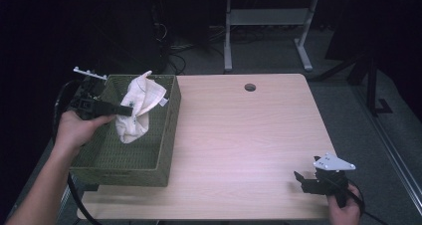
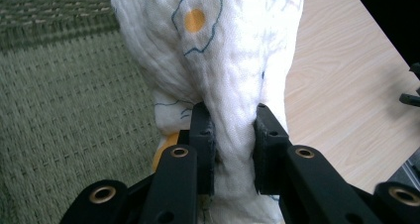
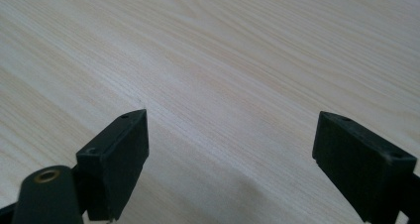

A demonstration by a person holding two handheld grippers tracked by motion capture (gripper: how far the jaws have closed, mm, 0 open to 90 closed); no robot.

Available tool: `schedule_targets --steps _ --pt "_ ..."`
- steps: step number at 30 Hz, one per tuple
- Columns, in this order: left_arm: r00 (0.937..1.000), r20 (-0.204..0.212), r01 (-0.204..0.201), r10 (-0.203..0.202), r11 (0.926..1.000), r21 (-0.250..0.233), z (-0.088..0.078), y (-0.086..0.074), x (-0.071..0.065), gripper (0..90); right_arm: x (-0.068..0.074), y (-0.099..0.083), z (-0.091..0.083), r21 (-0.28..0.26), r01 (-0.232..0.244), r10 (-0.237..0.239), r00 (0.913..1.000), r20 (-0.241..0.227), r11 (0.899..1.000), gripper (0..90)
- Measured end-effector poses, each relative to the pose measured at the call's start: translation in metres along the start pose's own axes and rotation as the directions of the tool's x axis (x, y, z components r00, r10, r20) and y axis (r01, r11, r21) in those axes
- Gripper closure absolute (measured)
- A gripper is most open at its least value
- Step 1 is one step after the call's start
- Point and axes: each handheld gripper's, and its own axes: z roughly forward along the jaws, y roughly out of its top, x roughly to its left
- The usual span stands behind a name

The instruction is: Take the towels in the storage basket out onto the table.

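Black jaws of the left tool [image 2: 232, 152] clamp a bunched fold of one white quilted cloth with thin blue outlines and orange dots [image 2: 223, 60], squeezed between the two pads. From above, that cloth [image 1: 137, 110] hangs from the left tool [image 1: 128, 109] over the inside of one olive-green woven rectangular basket [image 1: 149, 158]; whether its lower end touches the basket floor cannot be told. The cloth sits in the far half of the basket, just right of the tool's tips, and one hand [image 1: 79, 128] holds the tool's body at the basket's left rim.

One second tool, the right one [image 1: 301, 180], rests low at the near right corner of the surface, well apart from the basket, held by the other hand [image 1: 346, 210]. Its jaws stand wide with bare wood grain between them.

One light wood-grain surface [image 1: 239, 135] carries the basket on its left side and has one round cable hole [image 1: 250, 87] near its far edge. Beyond it the room is dark, with a grey floor and white desk legs [image 1: 227, 36].
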Motion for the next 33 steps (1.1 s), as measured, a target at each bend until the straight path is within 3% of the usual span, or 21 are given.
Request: schedule_targets --steps 10,33 --pt "0.9983 0.01 -0.057 0.057 0.9984 0.001 0.0 0.016 -0.025 74.4 -0.002 -0.001 -0.001 -0.002 -0.008 0.008 1.0 0.005 1.0 13.9" --pt "0.9874 0.059 -0.149 0.146 0.9878 0.044 0.035 0.038 -0.067 74.3 -0.002 -0.002 -0.005 -0.009 -0.011 0.012 0.9998 0.014 1.0 13.9"
